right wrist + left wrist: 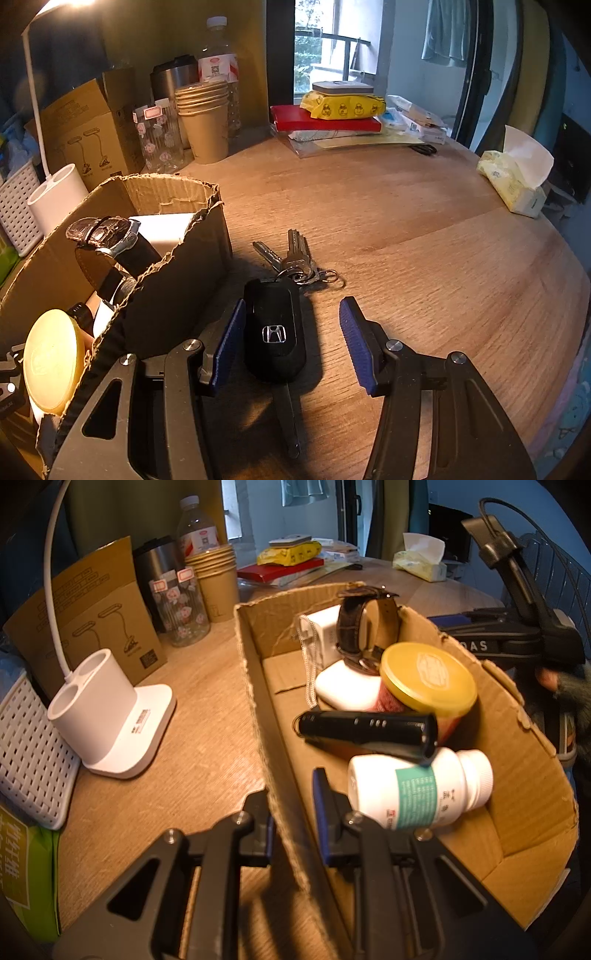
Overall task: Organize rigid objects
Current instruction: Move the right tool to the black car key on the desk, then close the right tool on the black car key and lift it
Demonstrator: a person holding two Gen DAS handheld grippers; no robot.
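A torn cardboard box [258, 709] stands on the wooden table. It holds a white pill bottle [417, 786], a black flashlight [365, 731], a yellow-lidded jar [428, 675], a brown-strapped watch [362, 627] and white items. My left gripper [293, 812] is shut on the box's left wall, one finger inside and one outside. In the right wrist view a black Honda car key [275, 332] with a bunch of metal keys [295, 254] lies on the table beside the box [177, 273]. My right gripper [291, 339] is open, with its fingers on either side of the car key.
A white lamp base [110, 716], a white basket [29, 753], a lamp carton [96, 616], glass jars, paper cups [205, 122], a steel tumbler and a water bottle stand at the left and back. Books and a yellow pack [343, 105] lie at the back. A tissue pack [517, 177] lies right.
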